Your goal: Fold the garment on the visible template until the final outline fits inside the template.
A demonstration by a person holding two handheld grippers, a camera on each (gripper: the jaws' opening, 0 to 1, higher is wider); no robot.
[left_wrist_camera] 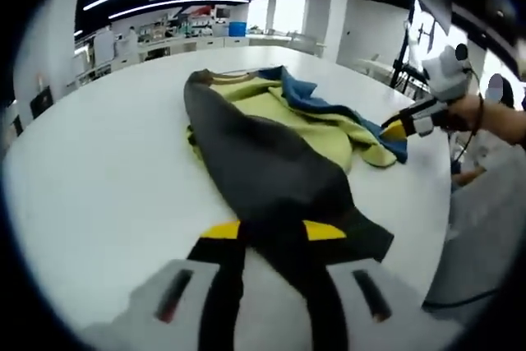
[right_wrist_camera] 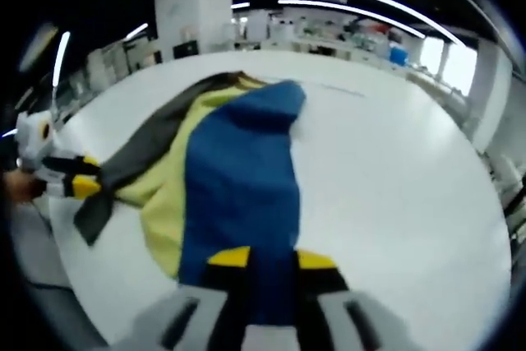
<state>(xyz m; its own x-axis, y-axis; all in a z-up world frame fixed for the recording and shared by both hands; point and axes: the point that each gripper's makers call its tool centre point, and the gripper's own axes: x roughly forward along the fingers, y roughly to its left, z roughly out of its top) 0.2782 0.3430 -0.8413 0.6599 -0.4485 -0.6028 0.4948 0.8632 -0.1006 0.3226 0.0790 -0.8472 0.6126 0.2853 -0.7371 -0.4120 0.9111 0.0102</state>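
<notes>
A garment with grey, yellow and blue panels point(left_wrist_camera: 271, 158) lies crumpled on a white table point(left_wrist_camera: 107, 162). In the left gripper view, my left gripper point(left_wrist_camera: 274, 230) is shut on the garment's grey end near the table's near edge. My right gripper point(left_wrist_camera: 396, 130) comes in from the right and holds the blue edge. In the right gripper view, the blue panel point(right_wrist_camera: 242, 170) runs down between the yellow-tipped jaws of my right gripper point(right_wrist_camera: 271, 259), which is shut on it. The left gripper point(right_wrist_camera: 85, 178) appears at the left, pinching the grey part.
The table's bare surface point(right_wrist_camera: 386, 170) spreads wide around the garment. A person's hand point(left_wrist_camera: 470, 109) and pale clothing point(left_wrist_camera: 485, 228) stand by the table's edge. Benches, white pillars point(right_wrist_camera: 193, 6) and ceiling lights fill the room behind.
</notes>
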